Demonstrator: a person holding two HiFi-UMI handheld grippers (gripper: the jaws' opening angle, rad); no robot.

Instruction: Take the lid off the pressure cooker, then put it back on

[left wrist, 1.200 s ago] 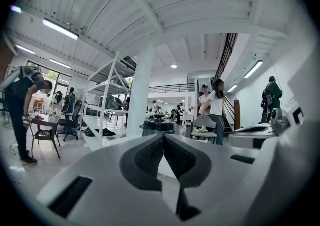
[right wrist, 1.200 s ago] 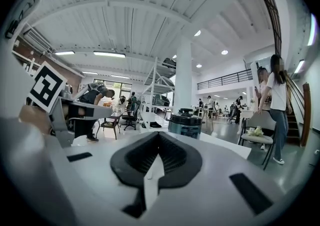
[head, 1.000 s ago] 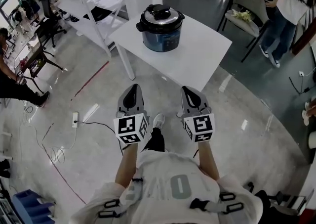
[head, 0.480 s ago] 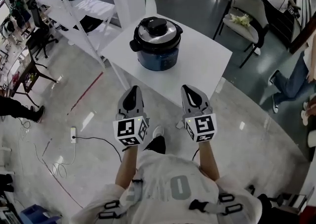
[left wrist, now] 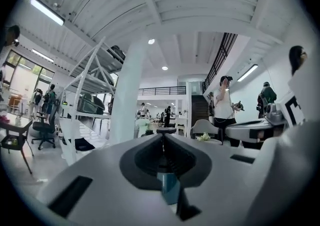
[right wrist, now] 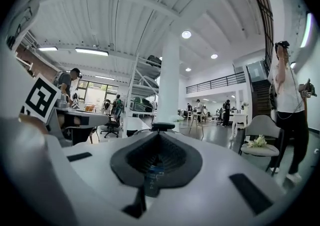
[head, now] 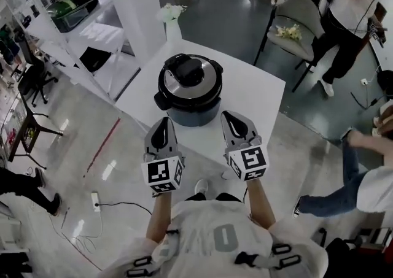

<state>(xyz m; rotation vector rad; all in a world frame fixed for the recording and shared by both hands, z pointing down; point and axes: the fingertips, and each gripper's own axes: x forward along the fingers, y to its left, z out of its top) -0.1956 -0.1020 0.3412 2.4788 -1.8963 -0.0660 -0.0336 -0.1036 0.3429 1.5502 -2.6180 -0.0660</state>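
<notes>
Head view looks steeply down on two tools held out level, side by side, over the near edge of a white square counter (head: 261, 96). The left hand-held gripper (head: 164, 121) has its grey jaws pressed together with nothing between them; the left gripper view shows the tips meeting in a thin seam. The right hand-held gripper (head: 231, 115) is closed and empty in the same way, and the right gripper view shows its jaws meeting at the tips.

Close ahead of both tips, roughly between them, stands a round dark-blue pressure cooker (head: 193, 116) with black side handles. Its shiny steel lid (head: 209, 83) with a black centre knob sits on the pot, and neither tool touches it.

Beyond the cooker, at the counter's far corner ahead of the left hand-held gripper, stands a white vase of pale flowers (head: 171, 22). Well off ahead and to the right of the right hand-held gripper is a grey chair (head: 307, 7) on the dark floor.
</notes>
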